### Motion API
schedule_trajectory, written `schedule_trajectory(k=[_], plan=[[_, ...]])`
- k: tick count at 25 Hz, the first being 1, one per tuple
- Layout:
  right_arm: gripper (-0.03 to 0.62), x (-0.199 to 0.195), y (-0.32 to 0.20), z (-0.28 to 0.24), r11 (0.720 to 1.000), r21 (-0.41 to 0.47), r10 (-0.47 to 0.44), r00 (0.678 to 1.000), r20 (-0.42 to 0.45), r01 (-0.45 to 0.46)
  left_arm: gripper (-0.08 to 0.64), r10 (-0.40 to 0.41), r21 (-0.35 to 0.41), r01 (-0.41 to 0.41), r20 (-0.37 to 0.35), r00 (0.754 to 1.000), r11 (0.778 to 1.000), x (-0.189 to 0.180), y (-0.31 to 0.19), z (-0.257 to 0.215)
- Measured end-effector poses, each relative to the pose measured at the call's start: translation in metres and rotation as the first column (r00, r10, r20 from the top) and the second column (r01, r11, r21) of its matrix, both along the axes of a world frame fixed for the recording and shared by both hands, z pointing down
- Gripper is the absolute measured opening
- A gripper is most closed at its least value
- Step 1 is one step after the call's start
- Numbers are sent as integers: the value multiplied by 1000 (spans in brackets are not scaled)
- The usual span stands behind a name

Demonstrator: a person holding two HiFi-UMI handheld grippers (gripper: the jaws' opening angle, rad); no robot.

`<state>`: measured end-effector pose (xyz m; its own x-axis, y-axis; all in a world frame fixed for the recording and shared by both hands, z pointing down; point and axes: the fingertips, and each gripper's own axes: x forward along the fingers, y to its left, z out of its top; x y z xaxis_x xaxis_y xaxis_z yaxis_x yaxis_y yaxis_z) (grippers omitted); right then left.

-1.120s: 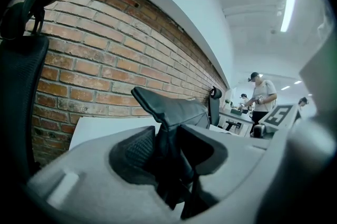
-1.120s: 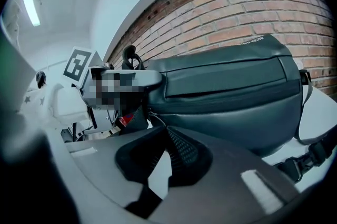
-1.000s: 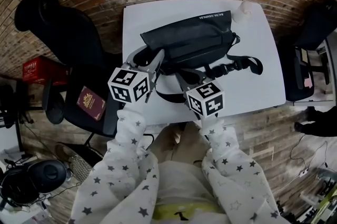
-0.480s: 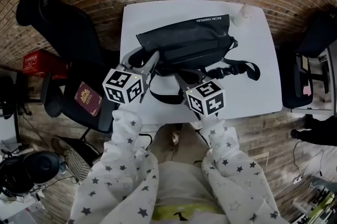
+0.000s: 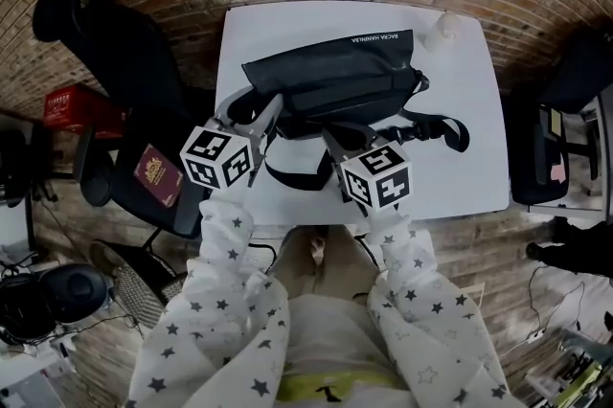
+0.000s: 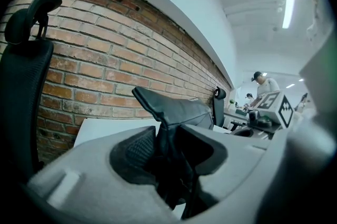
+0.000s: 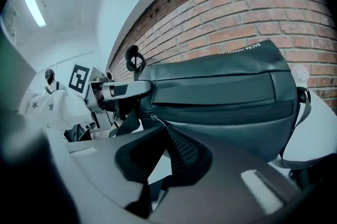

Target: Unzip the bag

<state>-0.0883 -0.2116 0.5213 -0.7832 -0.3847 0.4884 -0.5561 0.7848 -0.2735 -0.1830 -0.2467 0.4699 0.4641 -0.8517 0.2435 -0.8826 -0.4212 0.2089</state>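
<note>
Shifting slightly leftward across the head view since a second ago, both grippers and the black bag (image 5: 330,80) are now sitting nearer the white table's (image 5: 460,147) left edge. The bag is lying across the table's middle, its strap (image 5: 441,124) trailing right, and white lettering along its far edge is appearing to read "BACRA HANNLIA". A maroon booklet (image 5: 156,174) with a gold crest is resting on the black chair (image 5: 115,61). The left gripper (image 5: 251,109) is reaching the bag's left end while the right gripper (image 5: 340,140) is meeting its near side.

From the left gripper view, the left gripper (image 6: 163,152) is pinching a fold of the bag (image 6: 174,110), raised before a brick wall (image 6: 105,70).

From the right gripper view, the right gripper (image 7: 160,149) is pressing its jaws together on the thin zipper pull (image 7: 150,119) at the bag's (image 7: 221,86) front.
</note>
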Motion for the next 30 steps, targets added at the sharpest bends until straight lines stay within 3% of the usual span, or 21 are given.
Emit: schedule_trajectory(k=[19,30], plan=[[14,62,-36,-5,990,11,140,990,-36,-139,141,-42,3,42,-21,999,999,-8,-2,3],[14,72,-45,-8,982,18,189,981,-48,-188,141,-50,7,50,-19,999,999,-13,-1,1]])
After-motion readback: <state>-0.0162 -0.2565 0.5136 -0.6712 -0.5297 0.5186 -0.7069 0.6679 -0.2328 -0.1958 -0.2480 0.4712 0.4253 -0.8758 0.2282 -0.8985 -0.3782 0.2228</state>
